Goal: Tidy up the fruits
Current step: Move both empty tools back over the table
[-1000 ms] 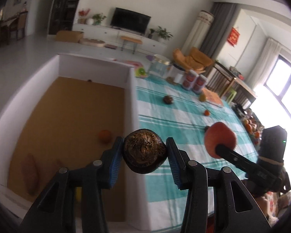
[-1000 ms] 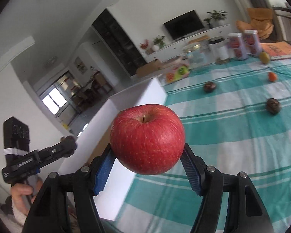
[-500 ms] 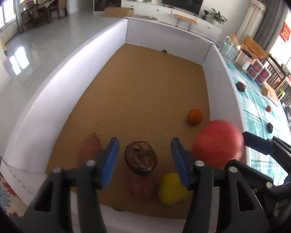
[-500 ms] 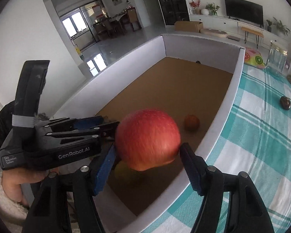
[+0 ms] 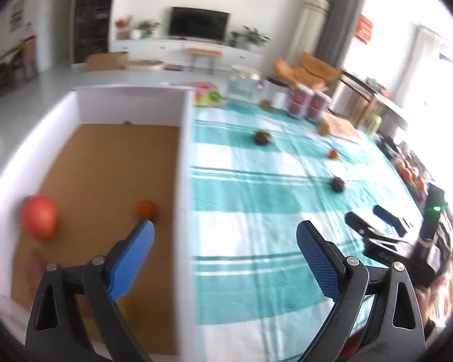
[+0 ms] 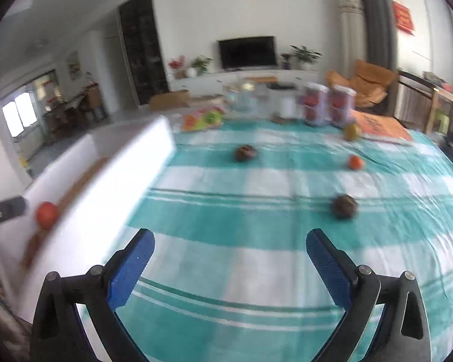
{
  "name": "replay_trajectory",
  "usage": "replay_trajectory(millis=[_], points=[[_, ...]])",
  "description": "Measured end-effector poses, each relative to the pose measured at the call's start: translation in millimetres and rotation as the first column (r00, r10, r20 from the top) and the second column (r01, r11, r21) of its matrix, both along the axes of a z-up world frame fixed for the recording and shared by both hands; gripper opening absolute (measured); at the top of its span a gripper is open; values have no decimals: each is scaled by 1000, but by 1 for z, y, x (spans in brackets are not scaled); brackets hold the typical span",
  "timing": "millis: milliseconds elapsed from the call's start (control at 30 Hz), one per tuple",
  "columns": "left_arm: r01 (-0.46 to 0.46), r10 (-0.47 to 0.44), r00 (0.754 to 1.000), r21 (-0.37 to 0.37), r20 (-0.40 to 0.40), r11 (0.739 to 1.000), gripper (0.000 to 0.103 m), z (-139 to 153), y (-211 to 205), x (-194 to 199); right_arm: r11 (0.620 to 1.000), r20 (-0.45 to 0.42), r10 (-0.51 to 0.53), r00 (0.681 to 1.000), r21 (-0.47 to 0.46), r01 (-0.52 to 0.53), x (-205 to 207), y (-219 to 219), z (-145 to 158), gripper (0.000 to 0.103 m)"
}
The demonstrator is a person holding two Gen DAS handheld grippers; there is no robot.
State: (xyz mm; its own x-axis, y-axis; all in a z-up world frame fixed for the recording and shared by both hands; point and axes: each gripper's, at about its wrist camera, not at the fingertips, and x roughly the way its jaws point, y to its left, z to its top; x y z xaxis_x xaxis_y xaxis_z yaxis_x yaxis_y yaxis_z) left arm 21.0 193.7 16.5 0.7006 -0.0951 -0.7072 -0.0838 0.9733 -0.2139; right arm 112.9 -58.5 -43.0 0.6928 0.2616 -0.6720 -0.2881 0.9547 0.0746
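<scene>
My left gripper (image 5: 225,238) is open and empty above the box's right wall. My right gripper (image 6: 229,246) is open and empty over the checked cloth; it also shows in the left wrist view (image 5: 377,217). In the white box (image 5: 185,150) lie the red apple (image 5: 40,216) and a small orange (image 5: 146,209); other fruit near my fingers is blurred. On the cloth lie two dark brown fruits (image 6: 343,206) (image 6: 245,152), a small orange fruit (image 6: 355,161) and a yellow fruit (image 6: 352,131). The apple also shows in the right wrist view (image 6: 46,214).
The teal checked tablecloth (image 6: 256,211) covers the table. At its far end stand two red-labelled jars (image 6: 329,104), a clear jar (image 5: 241,83), a colourful pack (image 6: 202,119) and an orange book (image 6: 380,126). More fruit sits at the right edge (image 5: 409,172).
Both grippers have let go of their fruit into the box: the apple now lies at the box's left. Both have opened wide and swung right, back toward the cloth.
</scene>
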Motion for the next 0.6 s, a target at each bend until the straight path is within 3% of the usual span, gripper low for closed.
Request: replay_trajectory(millis=[67, 133, 200, 267, 400, 600], points=[[108, -108, 993, -16, -43, 994, 96, -13, -39, 17, 992, -47, -123, 991, -5, 123, 9, -45, -26, 100], [178, -178, 981, -15, -83, 984, 96, -35, -71, 31, 969, -85, -239, 967, 49, 244, 6, -88, -42, 100], [195, -194, 974, 0, -114, 981, 96, -58, -92, 50, 932, -138, -299, 944, 170, 320, 13, -119, -41, 100], [175, -172, 977, 14, -127, 985, 96, -74, -103, 60, 913, -129, -347, 929, 179, 366, 13, -129, -40, 100], [125, -120, 983, 32, -138, 992, 96, -94, -109, 83, 912, -191, -352, 916, 151, 381, 21, -127, -51, 100], [89, -66, 988, 169, -136, 982, 96, -116, -107, 110, 919, -189, -353, 916, 115, 378, 23, -120, -56, 100]])
